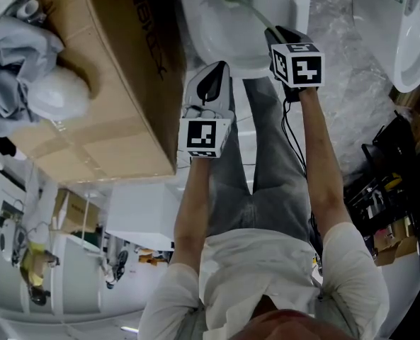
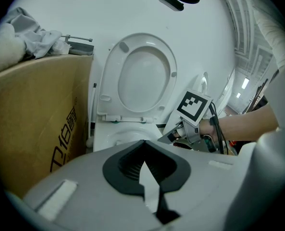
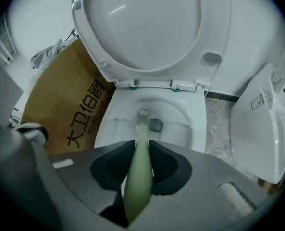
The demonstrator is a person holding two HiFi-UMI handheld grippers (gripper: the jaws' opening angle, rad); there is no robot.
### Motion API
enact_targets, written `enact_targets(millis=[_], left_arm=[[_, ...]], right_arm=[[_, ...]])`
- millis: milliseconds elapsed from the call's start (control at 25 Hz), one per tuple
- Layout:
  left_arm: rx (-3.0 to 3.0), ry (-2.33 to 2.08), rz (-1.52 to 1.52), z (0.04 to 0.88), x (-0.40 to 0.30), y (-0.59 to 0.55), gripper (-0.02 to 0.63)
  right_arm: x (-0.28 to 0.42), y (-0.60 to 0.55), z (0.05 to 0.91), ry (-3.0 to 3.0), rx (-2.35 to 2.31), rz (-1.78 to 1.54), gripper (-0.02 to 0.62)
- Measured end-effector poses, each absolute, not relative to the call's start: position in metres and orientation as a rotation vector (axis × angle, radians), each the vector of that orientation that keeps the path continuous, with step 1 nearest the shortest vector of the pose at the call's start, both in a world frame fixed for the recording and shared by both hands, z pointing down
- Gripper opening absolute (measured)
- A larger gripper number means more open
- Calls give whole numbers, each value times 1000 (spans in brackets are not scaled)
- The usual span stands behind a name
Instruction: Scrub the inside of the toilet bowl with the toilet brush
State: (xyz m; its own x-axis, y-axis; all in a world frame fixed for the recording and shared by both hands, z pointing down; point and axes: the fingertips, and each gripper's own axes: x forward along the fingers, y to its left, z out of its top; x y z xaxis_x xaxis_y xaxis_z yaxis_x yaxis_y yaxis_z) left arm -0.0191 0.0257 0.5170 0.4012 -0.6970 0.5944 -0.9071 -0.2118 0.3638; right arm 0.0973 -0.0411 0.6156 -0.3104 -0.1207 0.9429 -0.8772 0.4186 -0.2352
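A white toilet bowl [image 1: 217, 34] stands in front of me with its seat and lid [image 3: 147, 28] raised. My right gripper [image 3: 141, 146] is shut on the pale green handle of the toilet brush [image 3: 138, 177]. The brush's bristle head [image 3: 142, 115] reaches down inside the bowl [image 3: 192, 129], close to the drain. In the head view the right gripper [image 1: 279, 35] hovers over the bowl's front rim. My left gripper [image 1: 213, 73] hangs back at the bowl's front left, shut and holding nothing. In the left gripper view its jaws [image 2: 143, 146] point at the bowl [image 2: 116, 134], with the right gripper [image 2: 173, 134] to their right.
A large cardboard box [image 1: 103, 76] stands close against the toilet's left side, with grey cloth [image 1: 15, 62] piled on it. A second white fixture [image 1: 415, 41] sits at the right on the marbled floor [image 1: 351, 76]. The person's legs stand just before the bowl.
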Motion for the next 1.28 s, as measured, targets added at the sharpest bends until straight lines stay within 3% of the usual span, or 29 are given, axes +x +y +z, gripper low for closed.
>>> enact_targets(millis=[800,1280], left_arm=[[1999,-1338,417,520,-10,37,17],[2015,-1303,441,525,4,37,17]], right_arm=[[93,36,615,-1741,744,1184,100],[119,83,621,-1661,663,1088,98]])
